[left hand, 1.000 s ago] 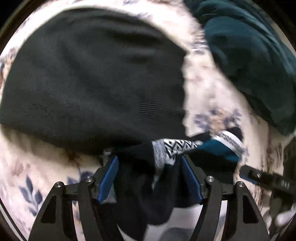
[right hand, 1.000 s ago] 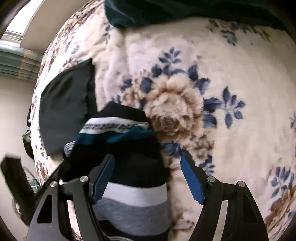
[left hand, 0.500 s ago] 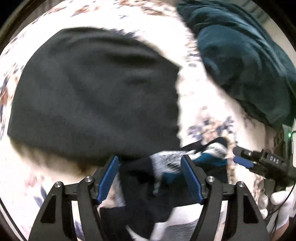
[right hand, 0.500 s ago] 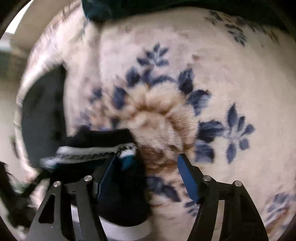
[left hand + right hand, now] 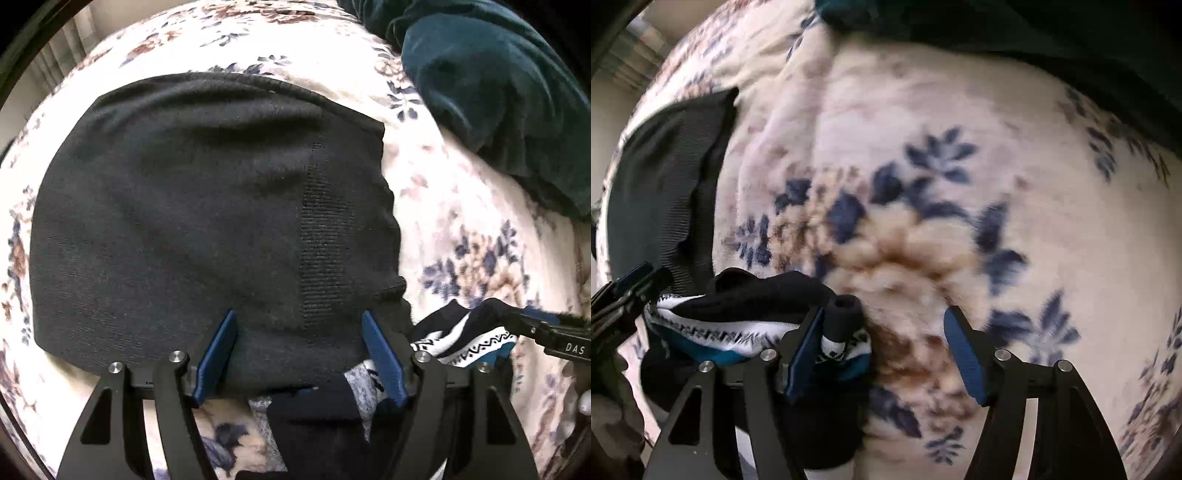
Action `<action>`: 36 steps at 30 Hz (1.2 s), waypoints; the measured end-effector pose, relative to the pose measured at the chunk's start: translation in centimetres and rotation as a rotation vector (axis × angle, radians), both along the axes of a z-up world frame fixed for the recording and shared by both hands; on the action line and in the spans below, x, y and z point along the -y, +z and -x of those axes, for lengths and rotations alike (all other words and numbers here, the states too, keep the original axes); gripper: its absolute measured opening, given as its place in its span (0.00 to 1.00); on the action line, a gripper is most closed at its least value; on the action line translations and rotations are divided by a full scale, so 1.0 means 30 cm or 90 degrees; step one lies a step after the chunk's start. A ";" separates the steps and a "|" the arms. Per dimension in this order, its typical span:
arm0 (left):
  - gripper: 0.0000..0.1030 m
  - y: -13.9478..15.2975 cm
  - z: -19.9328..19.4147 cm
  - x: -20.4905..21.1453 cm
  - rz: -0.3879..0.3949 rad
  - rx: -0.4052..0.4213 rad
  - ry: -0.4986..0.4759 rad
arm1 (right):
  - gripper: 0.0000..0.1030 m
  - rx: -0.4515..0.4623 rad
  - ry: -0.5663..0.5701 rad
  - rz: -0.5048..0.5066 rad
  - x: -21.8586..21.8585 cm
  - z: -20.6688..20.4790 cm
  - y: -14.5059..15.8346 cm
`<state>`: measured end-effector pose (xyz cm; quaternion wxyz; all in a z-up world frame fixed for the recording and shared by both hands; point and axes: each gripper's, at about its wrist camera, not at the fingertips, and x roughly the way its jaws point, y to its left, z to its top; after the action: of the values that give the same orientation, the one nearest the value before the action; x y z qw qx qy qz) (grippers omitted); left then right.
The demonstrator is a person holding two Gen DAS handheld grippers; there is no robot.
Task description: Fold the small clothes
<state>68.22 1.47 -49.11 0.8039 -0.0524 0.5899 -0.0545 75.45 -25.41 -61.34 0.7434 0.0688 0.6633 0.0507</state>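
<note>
The left gripper [image 5: 299, 354] hangs spread above the near edge of a flat black garment [image 5: 207, 221] filling the frame's centre. The patterned sock [image 5: 461, 339] lies crumpled at lower right on the floral blanket [image 5: 461, 221]. The right gripper [image 5: 882, 350] is spread too, its left finger [image 5: 807, 347] against the sock's cuff at lower left, nothing pinched.
</note>
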 end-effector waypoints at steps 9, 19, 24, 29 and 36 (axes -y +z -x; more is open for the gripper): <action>0.68 -0.058 0.019 0.151 -0.095 0.002 -0.135 | 0.66 0.016 -0.093 -0.164 0.106 0.082 0.062; 0.66 0.069 0.007 0.129 -0.023 0.029 -0.121 | 0.66 0.017 -0.111 -0.160 0.042 0.102 0.097; 0.72 -0.104 0.052 0.228 -0.173 -0.013 -0.236 | 0.66 0.012 -0.083 -0.154 0.006 0.078 0.106; 0.87 -0.070 -0.028 0.135 -0.175 0.022 -0.152 | 0.66 -0.003 -0.081 -0.117 -0.026 0.043 0.083; 0.87 -0.076 -0.062 0.112 -0.180 0.029 -0.135 | 0.66 -0.006 -0.044 -0.109 -0.062 0.015 0.050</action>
<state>70.09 -1.90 -51.41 0.8063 0.1249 0.5754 -0.0562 74.99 -23.57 -59.82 0.7332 0.1553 0.6571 0.0811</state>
